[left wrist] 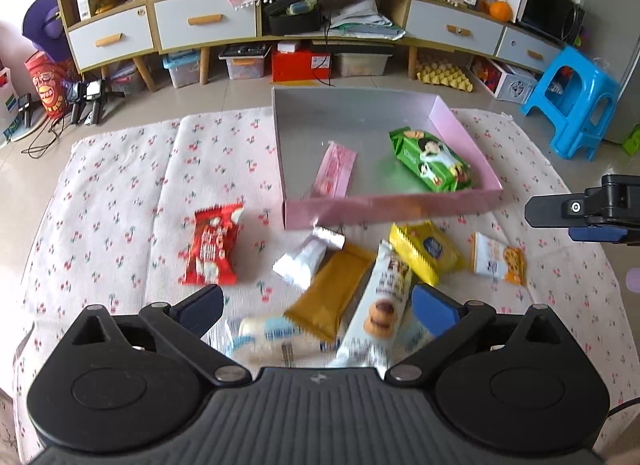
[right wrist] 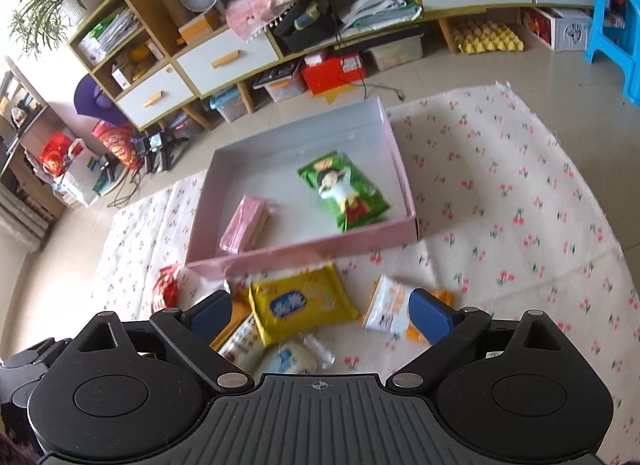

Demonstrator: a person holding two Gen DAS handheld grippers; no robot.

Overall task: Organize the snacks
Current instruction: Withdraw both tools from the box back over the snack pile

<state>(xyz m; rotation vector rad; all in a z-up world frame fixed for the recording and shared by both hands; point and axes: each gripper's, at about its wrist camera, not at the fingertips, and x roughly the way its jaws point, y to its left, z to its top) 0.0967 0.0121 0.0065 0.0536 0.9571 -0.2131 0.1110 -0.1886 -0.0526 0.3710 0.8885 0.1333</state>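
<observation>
A pink box [left wrist: 392, 207] [right wrist: 304, 253] on the cherry-print cloth holds a green snack pack [left wrist: 434, 159] [right wrist: 346, 191] and a pink bar [left wrist: 335, 175] [right wrist: 244, 225]. In front of it lie loose snacks: a red pack [left wrist: 214, 249], a silver pack [left wrist: 308, 257], a mustard bar [left wrist: 330, 293], a white cookie bar [left wrist: 380, 305], a yellow pack [left wrist: 426, 253] [right wrist: 300, 305] and a white-orange pack [left wrist: 500, 259] [right wrist: 390, 305]. My left gripper [left wrist: 318, 309] is open above the mustard and white bars. My right gripper [right wrist: 320, 313] is open above the yellow pack, and it shows at the right edge of the left wrist view [left wrist: 584, 215].
A long cabinet [left wrist: 280, 21] with drawers stands behind the cloth, with storage bins and a red box [left wrist: 302, 63] under it. A blue plastic stool [left wrist: 572, 101] stands at the right. Tiled floor surrounds the cloth.
</observation>
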